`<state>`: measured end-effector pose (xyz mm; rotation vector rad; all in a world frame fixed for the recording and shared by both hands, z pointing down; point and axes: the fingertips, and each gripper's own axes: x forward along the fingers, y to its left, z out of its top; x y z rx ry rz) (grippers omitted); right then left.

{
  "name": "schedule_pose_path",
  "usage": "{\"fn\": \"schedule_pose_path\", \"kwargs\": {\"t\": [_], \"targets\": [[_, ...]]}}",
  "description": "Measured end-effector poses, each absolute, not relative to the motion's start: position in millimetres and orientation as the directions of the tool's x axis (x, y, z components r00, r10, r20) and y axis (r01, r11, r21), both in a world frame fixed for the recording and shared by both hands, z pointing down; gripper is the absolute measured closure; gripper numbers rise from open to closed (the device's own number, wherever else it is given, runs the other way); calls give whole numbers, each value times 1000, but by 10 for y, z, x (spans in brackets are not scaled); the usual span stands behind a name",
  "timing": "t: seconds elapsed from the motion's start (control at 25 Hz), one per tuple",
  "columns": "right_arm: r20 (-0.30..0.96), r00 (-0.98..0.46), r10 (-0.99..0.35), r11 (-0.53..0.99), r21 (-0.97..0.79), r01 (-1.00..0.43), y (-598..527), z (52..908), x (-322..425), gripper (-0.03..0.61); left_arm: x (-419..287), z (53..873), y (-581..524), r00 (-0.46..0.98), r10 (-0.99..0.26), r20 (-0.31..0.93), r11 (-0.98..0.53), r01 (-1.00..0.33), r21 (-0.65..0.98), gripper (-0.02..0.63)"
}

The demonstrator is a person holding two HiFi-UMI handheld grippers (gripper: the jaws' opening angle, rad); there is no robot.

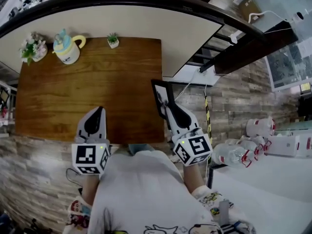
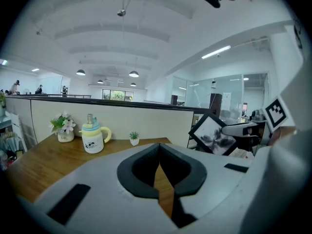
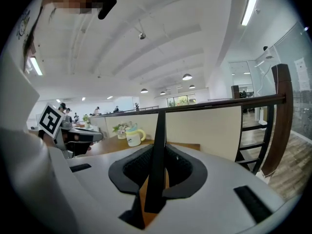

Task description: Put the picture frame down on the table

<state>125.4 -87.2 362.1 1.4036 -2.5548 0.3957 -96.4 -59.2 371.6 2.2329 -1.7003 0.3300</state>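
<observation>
The picture frame (image 1: 161,97) is black-rimmed with a dark print, and it stands upright over the right edge of the wooden table (image 1: 87,87). My right gripper (image 1: 168,112) is shut on the frame's lower edge. In the right gripper view the frame (image 3: 158,150) shows edge-on as a thin black bar between the pads. My left gripper (image 1: 99,112) hangs over the table's near edge, shut with nothing in it. In the left gripper view the frame (image 2: 216,134) appears tilted at the right, held clear of the tabletop.
At the table's far side stand a flower pot (image 1: 33,48), a yellow-handled mug (image 1: 68,48) and a small potted plant (image 1: 113,40), against a cream partition (image 1: 185,28). Several plastic bottles (image 1: 239,152) lie on a white surface at the right.
</observation>
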Motion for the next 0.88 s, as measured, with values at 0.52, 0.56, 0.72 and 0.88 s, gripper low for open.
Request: {"fn": "schedule_pose_path", "kwargs": {"t": [0.52,0.56,0.72,0.88], "targets": [[277,-581,-766,562,-150,-813,-1208,3557,1218,517,-918,3709,-803,232,-903,361,-206,-972,108,611],[278,-579,-766,560,-153,-814,-1208,3555,1214,517,-924,3702,-811,234,-903,360,-208,-972,109,609],[283,-574,-769,550,-164,-819,-1200,3560,1186,517,-948,3695,-850,250,-899,360,-225,-968,110,609],[291,-565,-772,535,-182,-825,-1197,3603,1161,517,-972,3726,-865,265,-892,366,-240,-964,114,611]]}}
